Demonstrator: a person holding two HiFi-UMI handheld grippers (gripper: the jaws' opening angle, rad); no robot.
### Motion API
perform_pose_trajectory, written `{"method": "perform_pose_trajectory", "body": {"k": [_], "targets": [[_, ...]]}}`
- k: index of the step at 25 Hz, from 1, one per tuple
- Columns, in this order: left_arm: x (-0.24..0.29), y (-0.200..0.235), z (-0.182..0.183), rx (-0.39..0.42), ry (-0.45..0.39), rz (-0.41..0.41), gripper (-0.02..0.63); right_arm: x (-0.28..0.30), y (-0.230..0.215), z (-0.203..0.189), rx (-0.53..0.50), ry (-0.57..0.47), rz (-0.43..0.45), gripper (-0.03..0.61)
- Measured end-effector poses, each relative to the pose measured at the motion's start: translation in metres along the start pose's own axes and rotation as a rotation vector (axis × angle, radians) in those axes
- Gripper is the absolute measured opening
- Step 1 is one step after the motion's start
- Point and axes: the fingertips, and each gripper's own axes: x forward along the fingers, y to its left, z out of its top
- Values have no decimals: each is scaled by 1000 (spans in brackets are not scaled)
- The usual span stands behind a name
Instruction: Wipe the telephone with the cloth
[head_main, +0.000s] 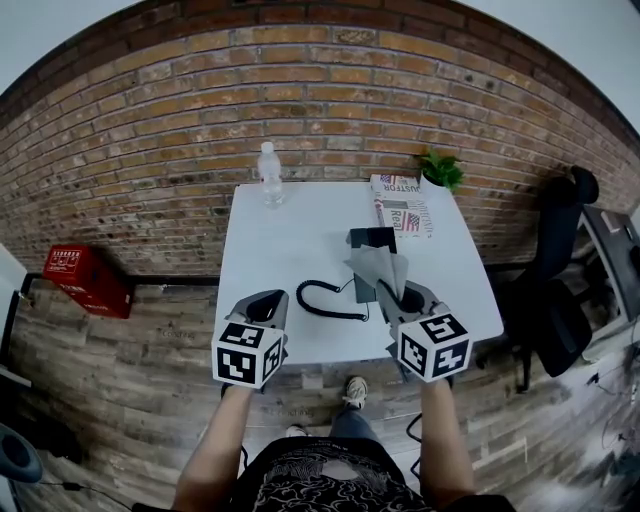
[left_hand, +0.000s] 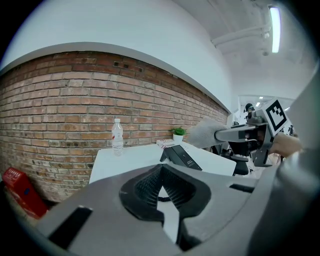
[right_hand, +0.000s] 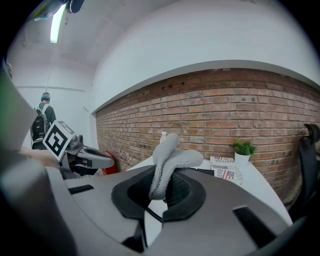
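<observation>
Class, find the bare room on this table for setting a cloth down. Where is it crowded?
Bare: the left half of the table, between bottle and cord. Crowded: the right side, with telephone, newspaper and plant.

On desk (head_main: 300, 240): bottle (head_main: 270, 175) back-left; newspaper (head_main: 402, 208) back-right, plant (head_main: 441, 168) just behind it (against wall (head_main: 200, 120)); telephone (head_main: 366, 240) centre-right, cord (head_main: 325, 300) at its left.

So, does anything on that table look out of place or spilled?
Nothing looks spilled or broken. The bottle stands upright, and the cloth is pinched in the right tool. Only the phone cord sprawls loose across the table.
</observation>
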Motion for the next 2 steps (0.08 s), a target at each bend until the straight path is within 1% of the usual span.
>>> {"method": "perform_pose_trajectory", "body": {"k": [2], "targets": [[-1, 1, 0, 1, -1, -1, 5, 0, 3, -1, -1, -1, 5, 11]]}}
